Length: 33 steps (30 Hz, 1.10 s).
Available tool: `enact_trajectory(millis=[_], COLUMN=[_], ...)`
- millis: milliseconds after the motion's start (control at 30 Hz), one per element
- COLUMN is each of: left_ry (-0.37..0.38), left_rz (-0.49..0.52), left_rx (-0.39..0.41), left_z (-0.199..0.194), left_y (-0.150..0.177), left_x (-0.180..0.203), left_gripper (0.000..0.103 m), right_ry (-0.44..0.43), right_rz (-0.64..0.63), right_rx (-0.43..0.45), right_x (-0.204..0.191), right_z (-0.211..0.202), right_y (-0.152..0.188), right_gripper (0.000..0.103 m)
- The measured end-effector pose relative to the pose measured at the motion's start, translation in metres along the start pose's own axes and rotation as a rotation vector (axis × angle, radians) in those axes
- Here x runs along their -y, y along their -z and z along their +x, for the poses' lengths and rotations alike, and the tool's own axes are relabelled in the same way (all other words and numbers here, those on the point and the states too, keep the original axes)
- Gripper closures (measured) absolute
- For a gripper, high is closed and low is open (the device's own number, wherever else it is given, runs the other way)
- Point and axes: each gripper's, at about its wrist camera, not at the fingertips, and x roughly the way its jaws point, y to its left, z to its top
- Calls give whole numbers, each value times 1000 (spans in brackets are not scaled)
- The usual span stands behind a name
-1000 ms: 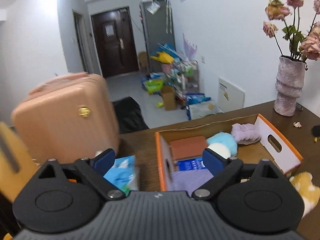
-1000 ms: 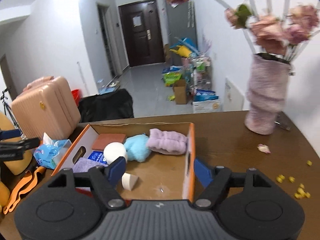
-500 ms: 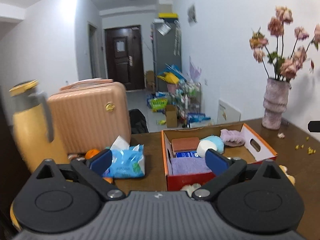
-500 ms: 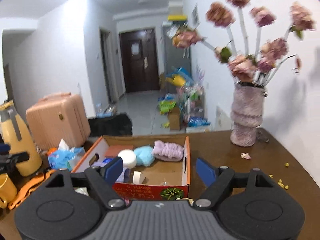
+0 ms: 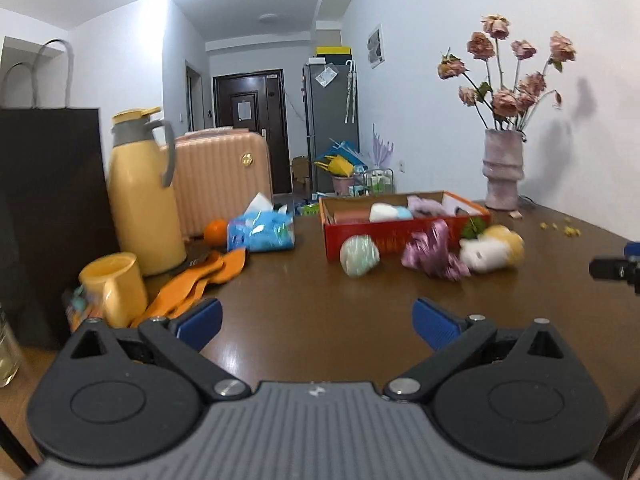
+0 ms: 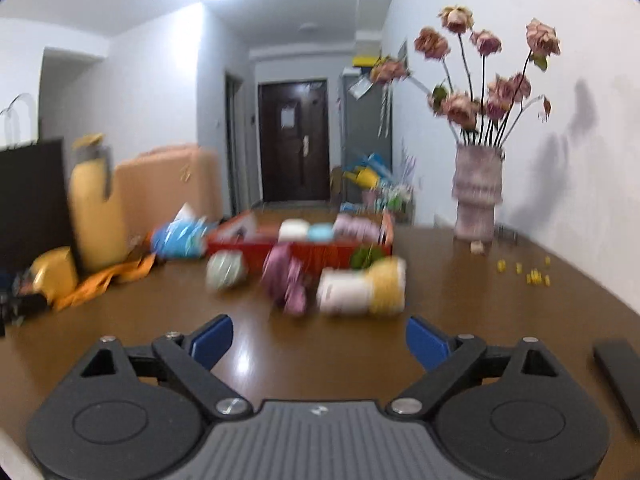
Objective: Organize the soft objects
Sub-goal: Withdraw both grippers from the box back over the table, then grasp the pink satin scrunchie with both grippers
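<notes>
A brown bench carries an orange box before a white-walled hallway; three soft toys lie beside it. Both grippers' fingers gape empty, the right's having just widened.

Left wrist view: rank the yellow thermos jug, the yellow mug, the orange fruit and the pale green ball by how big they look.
1. yellow thermos jug
2. yellow mug, though it is nearest the camera
3. pale green ball
4. orange fruit, partly hidden
</notes>
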Motion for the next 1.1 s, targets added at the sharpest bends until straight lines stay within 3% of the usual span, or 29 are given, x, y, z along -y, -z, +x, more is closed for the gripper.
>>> enact_trajectory(millis=[200,433,600,833,1000,1100], left_ry=[-16,-16,-41,-10,69,96], left_rz=[-80,-153,-101,-104,-63,-17], left_rx=[-55,-43,-51,-87,-104,-93], left_z=[-42,-44,-37,0,37,65], left_y=[34,32,34,19,0,-18], left_x=[-14,-28,-26,-23,-6,7], left_gripper=[0,0,0,0,0,0], right_ry=[-47,-53,-60,-60,-77,-105], right_rz=[3,-12,6,24,15,26], right_rx=[8,23,6,-9,-47,-64], right_x=[-21,-30,-32,-25,-22,-16], right_z=[-64,-65,-56,-24,18,55], right_y=[41,41,45,35,13,-10], right_gripper=[0,0,0,4,16,17])
